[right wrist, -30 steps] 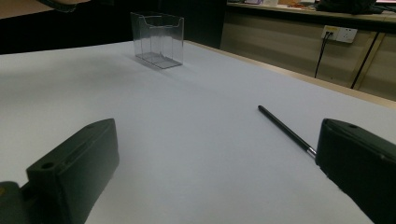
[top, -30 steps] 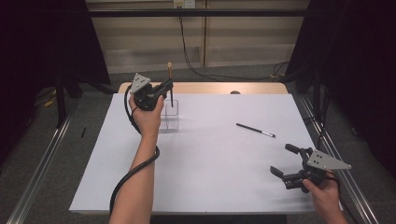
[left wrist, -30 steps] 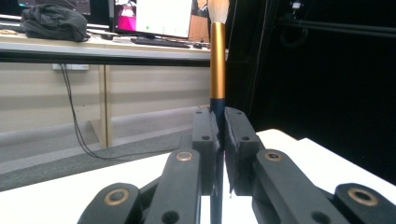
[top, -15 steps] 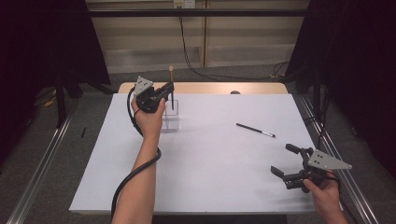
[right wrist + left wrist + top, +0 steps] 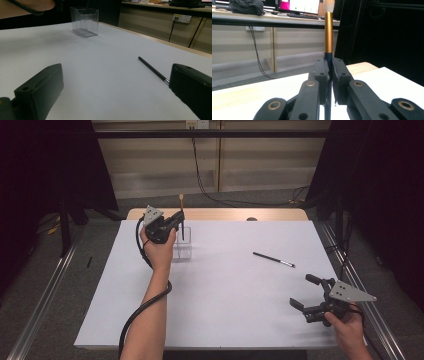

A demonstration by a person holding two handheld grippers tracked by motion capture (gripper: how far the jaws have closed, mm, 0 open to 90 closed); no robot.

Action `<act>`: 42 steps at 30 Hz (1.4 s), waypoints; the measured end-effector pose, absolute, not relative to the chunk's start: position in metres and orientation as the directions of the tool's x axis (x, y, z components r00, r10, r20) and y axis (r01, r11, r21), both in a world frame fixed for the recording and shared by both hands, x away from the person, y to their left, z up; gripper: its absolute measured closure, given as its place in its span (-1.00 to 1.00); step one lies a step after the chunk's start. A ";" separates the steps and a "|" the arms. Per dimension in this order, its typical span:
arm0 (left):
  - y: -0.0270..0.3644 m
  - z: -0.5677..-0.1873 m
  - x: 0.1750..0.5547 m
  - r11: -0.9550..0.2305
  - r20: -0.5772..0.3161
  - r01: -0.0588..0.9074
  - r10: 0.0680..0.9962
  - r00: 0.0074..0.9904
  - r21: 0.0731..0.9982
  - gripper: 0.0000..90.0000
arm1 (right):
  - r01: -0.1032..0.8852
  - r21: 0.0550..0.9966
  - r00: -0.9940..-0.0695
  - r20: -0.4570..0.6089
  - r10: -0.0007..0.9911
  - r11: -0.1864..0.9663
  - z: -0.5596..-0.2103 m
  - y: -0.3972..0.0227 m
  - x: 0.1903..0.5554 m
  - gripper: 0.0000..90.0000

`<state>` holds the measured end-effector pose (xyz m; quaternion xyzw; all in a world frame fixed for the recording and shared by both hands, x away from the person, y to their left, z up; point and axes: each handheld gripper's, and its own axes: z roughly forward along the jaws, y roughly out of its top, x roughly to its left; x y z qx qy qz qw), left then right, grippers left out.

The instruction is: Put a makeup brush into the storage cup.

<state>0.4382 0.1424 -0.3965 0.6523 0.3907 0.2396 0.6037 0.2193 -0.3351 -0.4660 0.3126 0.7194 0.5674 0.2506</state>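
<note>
My table (image 5: 215,315) is a white sheet over a wooden top, a strip of bare wood showing along the far edge. On it, toward the far left, stands the clear box (image 5: 181,251), a small open-topped holder; from my right gripper view it (image 5: 84,22) sits well beyond the jaws, empty so far as I can see.

Change against the earlier frames: my left hand (image 5: 160,251) has shifted only slightly, and the brush is a touch more upright over the box than a second ago. My right hand (image 5: 345,327) has not moved.

Left gripper (image 5: 176,222): jaws closed tight on the brush (image 5: 182,217), clamping its dark lower shaft. In the left gripper view the brush (image 5: 328,32) rises straight up from between the pads, gold handle above, pale tuft at top. It is held in the air with its lower end at the rim of the clear box; whether it touches the box I cannot tell.

Right gripper (image 5: 304,292): jaws wide apart, nothing between them, low at the near right corner of the table.

A black pen (image 5: 273,259) lies loose on the sheet right of centre, well apart from the box; in the right gripper view the pen (image 5: 152,69) runs toward the right-hand jaw. Nothing blocks the way between it and the box.
</note>
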 end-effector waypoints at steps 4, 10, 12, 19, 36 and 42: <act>0.141 -0.399 0.438 0.033 -0.161 0.226 0.802 0.575 0.974 0.86 | 0.166 0.973 -0.680 -0.004 0.734 0.159 -0.466 -0.335 0.219 -1.00; 0.140 -0.402 0.437 0.033 -0.164 0.231 0.800 0.577 0.972 0.86 | 0.160 0.974 -0.679 -0.008 0.734 0.159 -0.466 -0.336 0.219 -1.00; 0.140 -0.404 0.437 0.026 -0.157 0.229 0.801 0.578 0.973 0.86 | 0.163 0.974 -0.679 -0.006 0.734 0.158 -0.466 -0.335 0.219 -1.00; 0.139 -0.411 0.436 0.027 -0.160 0.232 0.802 0.576 0.972 0.86 | 0.163 0.974 -0.679 -0.006 0.734 0.158 -0.466 -0.335 0.219 -1.00; 0.138 -0.417 0.433 0.024 -0.159 0.233 0.798 0.581 0.972 0.86 | 0.156 0.975 -0.684 -0.011 0.730 0.161 -0.466 -0.334 0.220 -1.00; 0.136 -0.420 0.430 0.026 -0.164 0.236 0.795 0.585 0.971 0.85 | 0.157 0.974 -0.684 -0.010 0.730 0.161 -0.465 -0.334 0.220 -1.00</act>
